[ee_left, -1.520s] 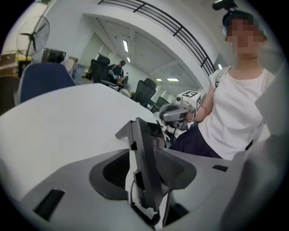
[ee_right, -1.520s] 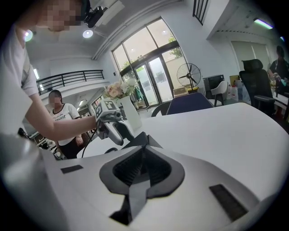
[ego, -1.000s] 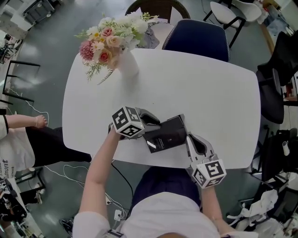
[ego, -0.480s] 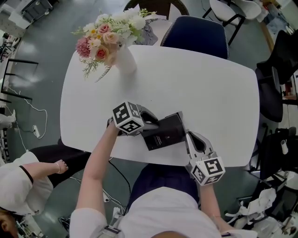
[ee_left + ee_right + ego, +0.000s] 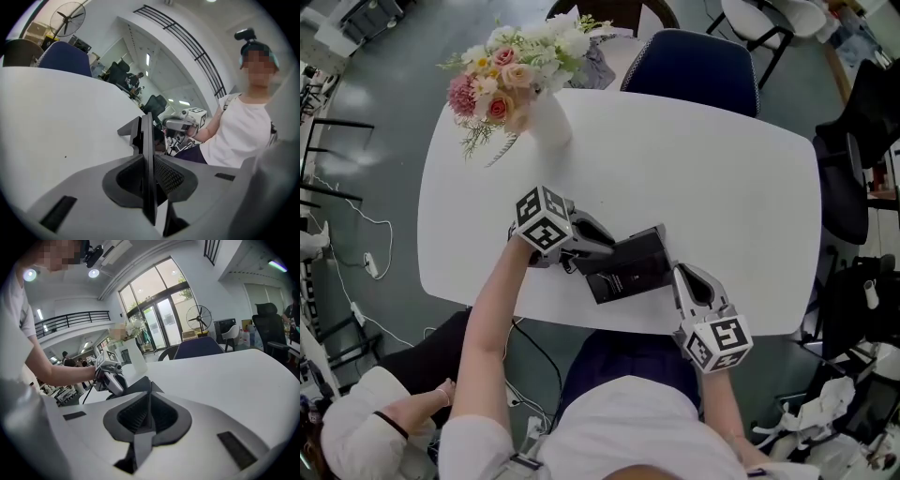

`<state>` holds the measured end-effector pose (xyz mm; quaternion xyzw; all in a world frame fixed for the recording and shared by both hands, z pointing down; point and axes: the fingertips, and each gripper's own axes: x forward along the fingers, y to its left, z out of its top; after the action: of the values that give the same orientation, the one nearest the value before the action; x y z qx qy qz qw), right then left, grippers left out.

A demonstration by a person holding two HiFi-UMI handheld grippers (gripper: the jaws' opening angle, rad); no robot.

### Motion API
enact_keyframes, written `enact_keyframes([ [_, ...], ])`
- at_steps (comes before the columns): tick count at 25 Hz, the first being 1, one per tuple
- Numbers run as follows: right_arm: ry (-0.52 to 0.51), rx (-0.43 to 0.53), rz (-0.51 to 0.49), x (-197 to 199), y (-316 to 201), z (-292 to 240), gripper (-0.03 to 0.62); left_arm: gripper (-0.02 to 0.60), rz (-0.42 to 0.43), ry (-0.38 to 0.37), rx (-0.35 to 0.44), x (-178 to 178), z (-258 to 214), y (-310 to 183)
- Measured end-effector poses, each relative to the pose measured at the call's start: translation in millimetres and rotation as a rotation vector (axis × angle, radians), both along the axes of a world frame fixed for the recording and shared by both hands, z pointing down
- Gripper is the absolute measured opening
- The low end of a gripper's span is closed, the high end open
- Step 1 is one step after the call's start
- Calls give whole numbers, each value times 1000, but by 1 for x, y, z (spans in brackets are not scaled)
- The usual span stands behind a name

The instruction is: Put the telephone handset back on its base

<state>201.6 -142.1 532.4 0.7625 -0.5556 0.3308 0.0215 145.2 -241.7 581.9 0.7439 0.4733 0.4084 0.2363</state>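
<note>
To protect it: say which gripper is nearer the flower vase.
Left. The left gripper sits on the person's side of the flower vase; the right gripper is farther off, rightward.

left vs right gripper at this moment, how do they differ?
The left gripper reaches the telephone from its left end, the right gripper from its near right edge. The left jaws have just been closing on a thin black part of it; the right jaws are shut on its edge. Both grip the same telephone on the white table.
</note>
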Motion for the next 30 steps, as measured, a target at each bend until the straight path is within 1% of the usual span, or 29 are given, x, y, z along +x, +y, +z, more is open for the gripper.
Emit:
enact_keyframes([
  [2, 0, -2, 8, 2, 1, 1, 43, 78, 3, -2, -51, 1, -2, 0],
  [6, -2, -6, 19, 5, 3, 2, 43, 78, 30, -3, -129, -1, -4, 3],
  [10, 2, -2, 28, 8, 4, 1, 43, 78, 32, -16, -162, 1, 1, 4],
  [17, -2, -7, 28, 7, 6, 2, 43, 80, 30, -49, -263, 0, 7, 3],
  [20, -5, -16, 30, 6, 9, 5, 43, 81, 30, -58, -276, 3, 9, 2],
  [22, -5, -18, 31, 6, 10, 5, 43, 80, 32, -78, -274, 6, 11, 1],
  [25, -3, -19, 31, 6, 10, 5, 43, 80, 85, -109, -273, 7, 14, 2],
  [28, -4, -19, 33, 6, 10, 5, 43, 84, 133, -149, -242, 10, 18, 3],
  [30, -3, -17, 30, 7, 8, 5, 43, 88, 141, -164, -215, 11, 20, 3],
])
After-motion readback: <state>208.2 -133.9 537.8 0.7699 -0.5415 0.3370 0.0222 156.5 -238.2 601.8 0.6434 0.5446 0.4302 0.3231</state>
